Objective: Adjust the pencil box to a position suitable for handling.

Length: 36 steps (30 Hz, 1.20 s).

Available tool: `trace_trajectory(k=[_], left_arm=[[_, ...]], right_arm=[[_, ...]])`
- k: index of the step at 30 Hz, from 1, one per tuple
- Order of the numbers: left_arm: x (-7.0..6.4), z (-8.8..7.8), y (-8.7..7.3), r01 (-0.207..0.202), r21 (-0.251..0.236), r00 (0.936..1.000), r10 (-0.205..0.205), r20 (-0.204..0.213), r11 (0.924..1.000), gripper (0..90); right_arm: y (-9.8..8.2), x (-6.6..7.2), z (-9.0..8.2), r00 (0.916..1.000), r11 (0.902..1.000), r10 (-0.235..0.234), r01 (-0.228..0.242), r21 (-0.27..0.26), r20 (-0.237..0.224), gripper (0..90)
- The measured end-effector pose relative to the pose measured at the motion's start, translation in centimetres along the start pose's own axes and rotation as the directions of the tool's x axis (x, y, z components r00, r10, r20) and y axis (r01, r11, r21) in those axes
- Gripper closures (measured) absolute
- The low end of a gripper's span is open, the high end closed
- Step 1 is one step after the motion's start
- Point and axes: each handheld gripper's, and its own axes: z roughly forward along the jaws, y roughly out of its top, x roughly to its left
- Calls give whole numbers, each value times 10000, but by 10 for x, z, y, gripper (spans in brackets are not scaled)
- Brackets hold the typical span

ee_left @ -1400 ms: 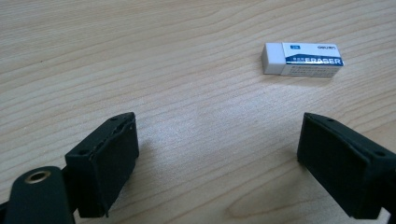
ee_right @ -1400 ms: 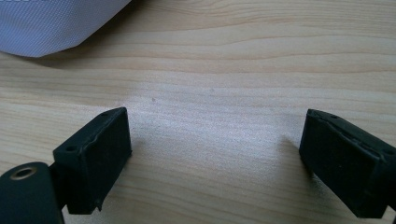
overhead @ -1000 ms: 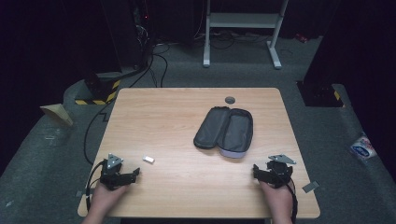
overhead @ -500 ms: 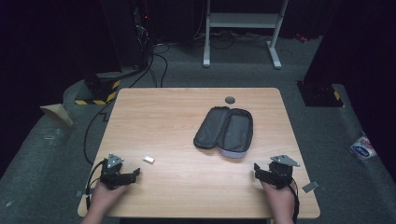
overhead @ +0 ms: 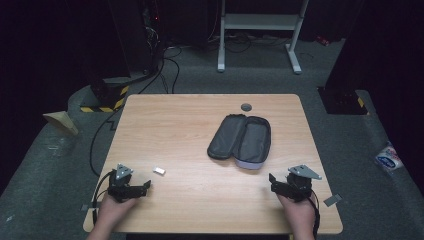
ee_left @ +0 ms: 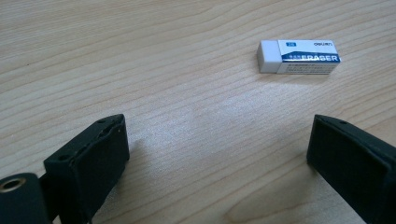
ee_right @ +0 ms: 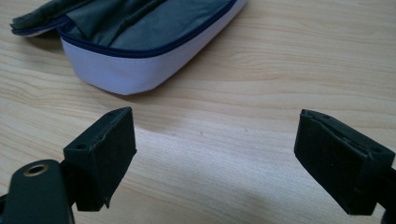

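Table (overhead: 200,130): lying under all items, wood-grain top, seen from above in the high view.

Left gripper (overhead: 146,186): resting at the near left corner, held by the left hand (overhead: 114,210); jaws standing wide apart, gripping nothing. In the left gripper view (ee_left: 219,154), both black jaws sitting low over bare wood with a broad gap between them.

Eraser (overhead: 159,171): lying flat on the table just ahead of the left gripper, apart from it, touching neither jaw. In the left gripper view (ee_left: 299,56), showing a white body in a blue-and-white sleeve printed "ERASER", lying beyond the right-hand jaw.

Right gripper (overhead: 272,181): resting at the near right edge, held by the right hand (overhead: 298,212); jaws likewise spread wide, holding nothing. In the right gripper view (ee_right: 215,154), bare wood showing between the jaws.

Case (overhead: 241,141): lying unzipped and open right of centre, dark lining facing up, pale outer shell and blue zip showing in the right gripper view (ee_right: 140,42); sitting near the right gripper, not touching it, well apart from the eraser.

Grommet (overhead: 246,107): sitting in the tabletop beyond the case, near the far edge.
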Motion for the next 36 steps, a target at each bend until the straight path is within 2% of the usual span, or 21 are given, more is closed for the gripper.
trace_trajectory(k=[7,16,22,28,31,35,36], left_arm=[[-1,0,0,26,59,10000,-26,-65,10000,43],[-1,0,0,32,52,10000,-31,-52,10000,41],[-1,0,0,26,56,10000,-26,-53,10000,40],[-1,0,0,26,55,10000,-26,-45,10000,40],[-1,0,0,34,50,10000,-33,-52,10000,40],[-1,0,0,44,65,10000,-44,-61,10000,41],[-1,0,0,48,49,10000,-47,-83,10000,41]], right_arm=[[7,10,0,9997,9994,-204,199,-280,-168,132],[22,24,4,9957,9961,-683,645,-602,-628,135],[37,32,10,9942,9953,-683,621,-739,-836,135],[52,41,21,9909,9929,-882,793,-882,-1021,143],[53,46,27,9879,9921,-937,822,-953,-1236,162],[60,54,39,9818,9900,-1324,1242,-670,-1362,176],[62,55,40,9807,9903,-1313,1229,-654,-1449,183]])
